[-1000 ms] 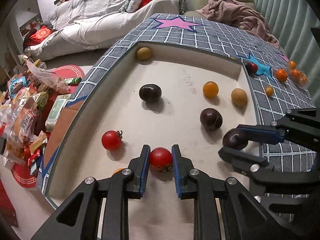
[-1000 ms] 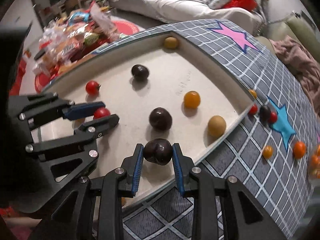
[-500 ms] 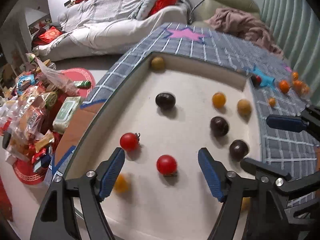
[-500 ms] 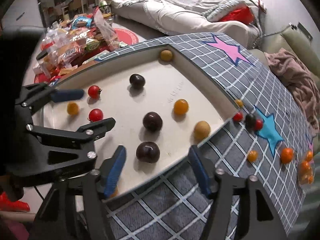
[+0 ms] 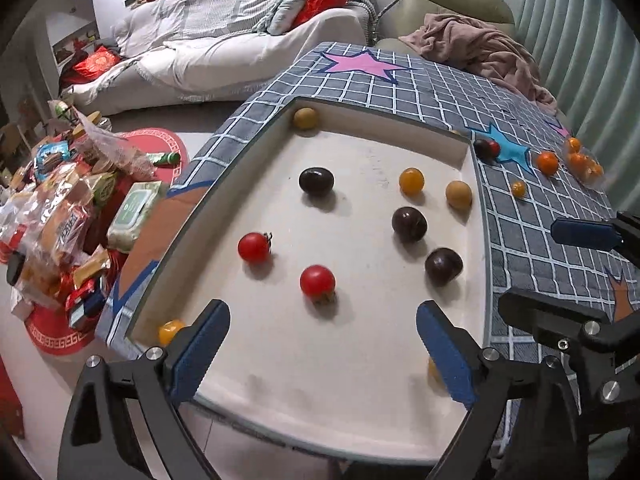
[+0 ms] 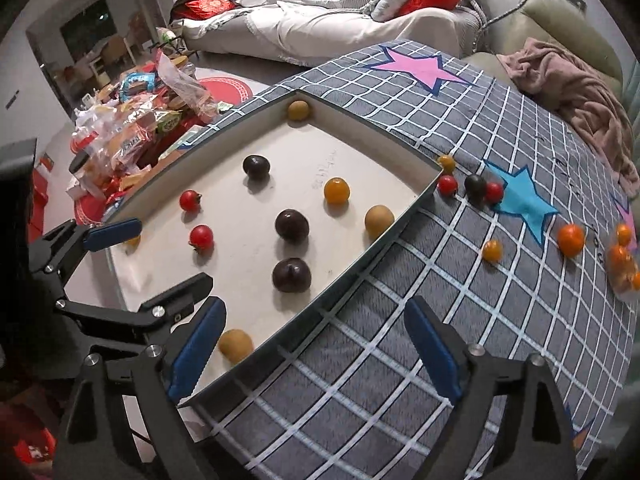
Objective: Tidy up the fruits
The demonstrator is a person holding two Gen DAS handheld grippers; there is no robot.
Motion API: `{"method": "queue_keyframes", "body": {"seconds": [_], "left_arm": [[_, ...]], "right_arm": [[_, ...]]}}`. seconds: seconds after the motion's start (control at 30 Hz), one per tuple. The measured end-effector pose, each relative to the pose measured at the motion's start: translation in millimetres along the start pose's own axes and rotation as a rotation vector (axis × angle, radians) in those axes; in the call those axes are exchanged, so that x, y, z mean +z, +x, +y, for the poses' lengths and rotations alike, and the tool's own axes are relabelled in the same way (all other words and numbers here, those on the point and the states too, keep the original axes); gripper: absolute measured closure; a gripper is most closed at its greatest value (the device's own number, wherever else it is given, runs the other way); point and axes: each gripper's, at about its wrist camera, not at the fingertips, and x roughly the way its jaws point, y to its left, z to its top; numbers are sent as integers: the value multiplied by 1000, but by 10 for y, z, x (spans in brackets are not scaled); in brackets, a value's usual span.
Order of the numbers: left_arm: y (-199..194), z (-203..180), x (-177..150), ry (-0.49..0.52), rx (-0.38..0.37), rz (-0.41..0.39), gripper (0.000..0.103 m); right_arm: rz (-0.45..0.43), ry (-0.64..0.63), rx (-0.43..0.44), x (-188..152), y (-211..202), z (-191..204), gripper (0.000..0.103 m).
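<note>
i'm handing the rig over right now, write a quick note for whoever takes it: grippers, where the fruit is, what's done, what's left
Left gripper: open, empty, hovering over the near end of the white tray.
Right gripper: open, empty, over the tray's near corner and the checked cloth.
In the tray: two red tomatoes, three dark plums, and several orange and yellow fruits, e.g..
Still out on the cloth: a red and dark cluster by the blue star, plus orange fruits further right.
Left to do: judging by this, bring the loose cloth fruits into the tray.
</note>
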Motion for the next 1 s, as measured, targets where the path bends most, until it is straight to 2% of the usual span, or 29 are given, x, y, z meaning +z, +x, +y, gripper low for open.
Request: {"method": "queue_keyframes", "body": {"seconds": [0.1,0.17,0.5,0.73,1.0], "left_arm": [[-48,-12,-22,0,16,27,8],[-86,-16,-41,0,25,32,0],[-249,-40,-99,-7,60,96,0],[-301,-34,-123,-15,81,140,0],[-354,-59,-116,-5,85,138,0]], "right_arm": [[4,12,-6,11,-61,28,10],[7,35,-1,22,-107,25,10],[38,129,53,90,-294,43,10],[62,147,34,92,-326,68,10],[84,127,4,75,-313,103,10]]}}
